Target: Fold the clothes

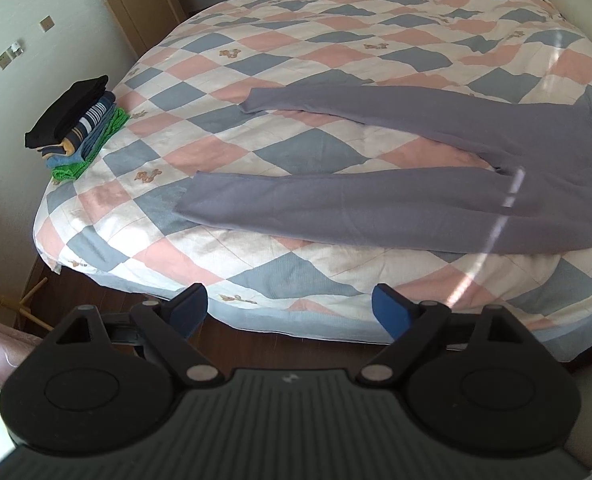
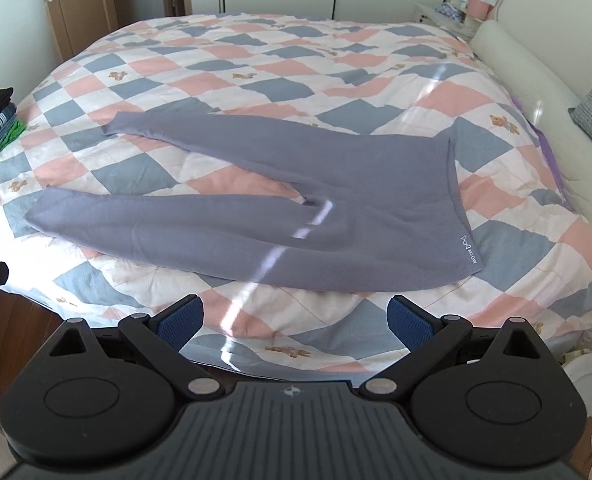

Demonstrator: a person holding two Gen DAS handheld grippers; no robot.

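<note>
Grey-lilac leggings (image 2: 280, 196) lie flat near the bed's (image 1: 335, 40) front edge, 2 legs splayed toward its left edge and the folded stack (image 1: 76, 124), while the left gripper (image 1: 290, 312) and right gripper (image 2: 296, 322) hover spread wide, empty, off that edge.

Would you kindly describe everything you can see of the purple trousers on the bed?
The purple trousers are soft, plain knit fabric, spread flat on the checked quilt with both legs splayed apart towards the folded stack. The waistband, bearing a small white logo, lies on the right. A sunlight streak crosses them. Neither gripper touches them.
</note>
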